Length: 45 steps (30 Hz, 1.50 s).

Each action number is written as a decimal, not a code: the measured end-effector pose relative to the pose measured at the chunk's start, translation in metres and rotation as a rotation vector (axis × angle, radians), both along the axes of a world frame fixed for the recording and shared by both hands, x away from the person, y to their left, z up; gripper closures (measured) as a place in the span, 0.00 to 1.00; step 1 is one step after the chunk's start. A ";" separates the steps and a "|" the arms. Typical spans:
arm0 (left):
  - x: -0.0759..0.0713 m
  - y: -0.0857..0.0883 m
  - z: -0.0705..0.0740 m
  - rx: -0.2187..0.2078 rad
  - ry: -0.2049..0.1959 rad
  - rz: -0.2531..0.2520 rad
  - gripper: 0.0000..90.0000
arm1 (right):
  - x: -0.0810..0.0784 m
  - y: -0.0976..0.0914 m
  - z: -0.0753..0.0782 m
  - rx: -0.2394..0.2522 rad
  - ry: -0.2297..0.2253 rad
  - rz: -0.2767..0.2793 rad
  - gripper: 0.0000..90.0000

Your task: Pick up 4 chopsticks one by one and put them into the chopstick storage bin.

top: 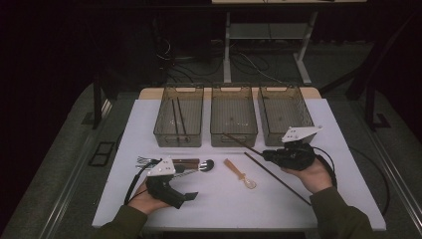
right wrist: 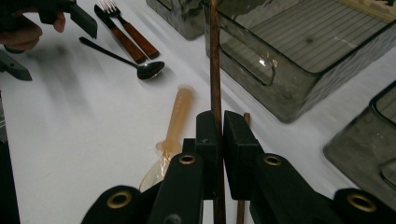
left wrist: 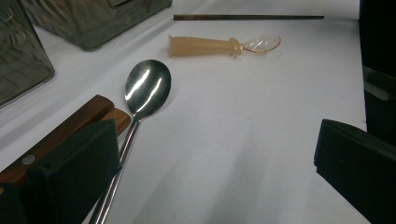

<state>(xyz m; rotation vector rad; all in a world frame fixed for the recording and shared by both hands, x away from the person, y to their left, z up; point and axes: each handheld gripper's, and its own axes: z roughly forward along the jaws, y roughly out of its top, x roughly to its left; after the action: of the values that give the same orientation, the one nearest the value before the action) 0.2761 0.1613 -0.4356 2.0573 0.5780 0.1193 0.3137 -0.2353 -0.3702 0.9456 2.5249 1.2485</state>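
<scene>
My right gripper [top: 266,155] [right wrist: 217,119] is shut on a brown chopstick [top: 241,143] [right wrist: 215,56], held above the table with its tip toward the middle bin [top: 234,137]. A second chopstick [top: 278,180] [left wrist: 247,17] lies flat on the white table [top: 219,204] under my right hand. A translucent orange plastic spoon [top: 239,172] [left wrist: 205,45] [right wrist: 180,116] lies in the middle. My left gripper [top: 192,195] [left wrist: 210,140] rests open near the table's front left, nothing between its jaws. Beside it lie a metal spoon [left wrist: 147,86] [right wrist: 149,70] and a wooden-handled knife [left wrist: 60,135] [right wrist: 123,39].
Three clear bins stand in a row at the back: the left bin [top: 178,137] holds two chopsticks [top: 176,117], and the right bin [top: 276,137] sits just behind my right gripper. A fork [right wrist: 135,32] lies beside the knife. Table legs and cables are beyond the far edge.
</scene>
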 end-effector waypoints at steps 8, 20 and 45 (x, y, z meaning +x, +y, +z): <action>0.001 0.000 0.000 0.003 -0.002 -0.002 0.00 | 0.007 0.013 0.005 0.004 -0.006 -0.009 0.94; 0.001 0.000 0.000 0.004 -0.003 -0.005 0.00 | 0.029 0.038 0.011 0.010 -0.001 -0.044 0.94; 0.000 -0.001 -0.001 0.007 0.008 -0.003 0.00 | 0.087 0.097 0.033 -0.033 -0.020 -0.125 0.94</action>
<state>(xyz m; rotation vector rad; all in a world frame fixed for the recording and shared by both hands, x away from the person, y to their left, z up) 0.2764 0.1603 -0.4367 2.0660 0.5799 0.1117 0.4007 -0.1383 -0.3374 1.0598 2.4217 1.1701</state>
